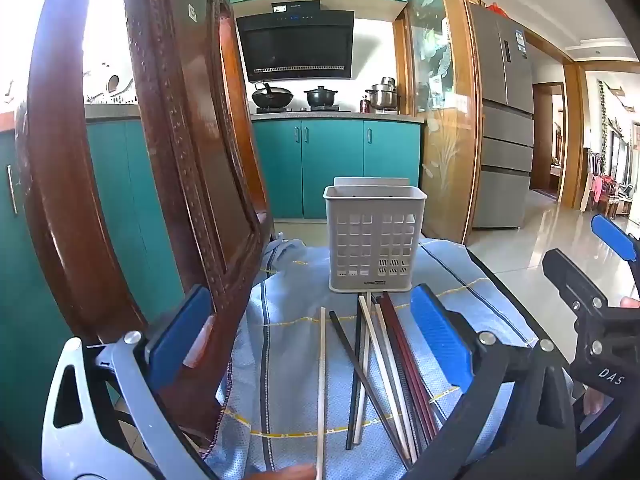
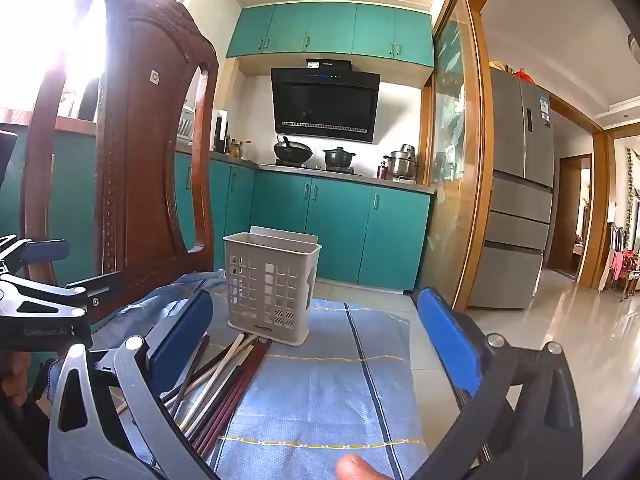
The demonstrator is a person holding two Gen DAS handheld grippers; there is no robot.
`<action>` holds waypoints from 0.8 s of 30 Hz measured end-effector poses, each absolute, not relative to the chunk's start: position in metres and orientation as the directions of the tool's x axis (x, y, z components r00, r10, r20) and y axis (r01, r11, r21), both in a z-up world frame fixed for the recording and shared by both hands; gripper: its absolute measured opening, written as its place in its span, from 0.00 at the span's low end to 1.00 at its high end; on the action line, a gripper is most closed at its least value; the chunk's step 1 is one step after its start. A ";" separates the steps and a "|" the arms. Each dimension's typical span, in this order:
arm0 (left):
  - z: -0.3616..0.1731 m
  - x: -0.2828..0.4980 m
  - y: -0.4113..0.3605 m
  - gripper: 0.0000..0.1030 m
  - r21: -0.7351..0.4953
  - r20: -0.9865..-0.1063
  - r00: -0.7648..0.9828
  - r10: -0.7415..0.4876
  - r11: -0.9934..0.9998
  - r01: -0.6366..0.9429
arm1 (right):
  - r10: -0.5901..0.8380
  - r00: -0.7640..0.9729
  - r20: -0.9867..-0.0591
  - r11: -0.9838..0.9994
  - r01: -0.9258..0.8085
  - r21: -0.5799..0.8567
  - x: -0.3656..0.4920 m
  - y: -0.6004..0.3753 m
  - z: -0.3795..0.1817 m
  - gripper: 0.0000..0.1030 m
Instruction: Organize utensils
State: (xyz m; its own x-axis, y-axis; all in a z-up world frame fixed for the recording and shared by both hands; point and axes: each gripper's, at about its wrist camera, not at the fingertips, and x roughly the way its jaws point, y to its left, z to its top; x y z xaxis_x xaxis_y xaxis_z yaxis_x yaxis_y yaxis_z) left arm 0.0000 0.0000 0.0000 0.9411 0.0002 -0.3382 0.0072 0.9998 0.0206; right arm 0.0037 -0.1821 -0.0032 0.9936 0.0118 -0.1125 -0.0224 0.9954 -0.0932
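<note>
A grey slotted utensil holder (image 1: pixel 374 238) stands upright on a blue cloth (image 1: pixel 288 312); it also shows in the right wrist view (image 2: pixel 270 284). Several chopsticks (image 1: pixel 380 368), white, black and dark red, lie loose on the cloth in front of it, also in the right wrist view (image 2: pixel 224 384). My left gripper (image 1: pixel 312 328) is open and empty above the chopsticks. My right gripper (image 2: pixel 316 340) is open and empty, to the right of the pile; it shows at the right edge of the left wrist view (image 1: pixel 600 280).
A carved wooden chair back (image 1: pixel 172 140) rises close on the left, next to the cloth. Behind are teal kitchen cabinets (image 1: pixel 332 164), a stove with pots (image 1: pixel 320 96), a glass sliding door (image 1: pixel 444 120) and a fridge (image 1: pixel 506 120). Tiled floor lies beyond the cloth's edge.
</note>
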 end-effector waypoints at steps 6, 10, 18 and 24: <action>0.001 -0.003 0.001 0.97 0.018 -0.324 0.946 -0.004 1.000 0.010 | 0.006 0.994 -0.108 0.994 -0.017 -0.106 0.009 -0.179 -0.002 0.98; -0.001 -0.003 0.001 0.97 0.025 -0.323 0.946 -0.002 1.000 0.011 | 0.003 0.995 -0.102 0.995 -0.013 -0.103 0.004 -0.180 -0.003 0.98; 0.001 -0.002 -0.003 0.97 0.033 -0.336 0.942 0.000 0.999 0.012 | 0.002 0.996 -0.094 0.994 -0.012 -0.104 0.004 -0.180 -0.004 0.98; 0.001 0.000 -0.003 0.97 0.036 -0.339 0.941 0.000 0.999 0.013 | 0.000 0.996 -0.093 0.994 -0.010 -0.105 0.003 -0.180 -0.004 0.98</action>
State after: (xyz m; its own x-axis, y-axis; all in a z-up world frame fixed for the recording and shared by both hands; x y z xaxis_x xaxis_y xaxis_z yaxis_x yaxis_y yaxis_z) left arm -0.0002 -0.0031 0.0009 0.9409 0.0000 -0.3388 0.0128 0.9993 0.0357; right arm 0.0028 -0.1797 -0.0040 0.9957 0.0000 -0.0928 -0.0097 0.9945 -0.1048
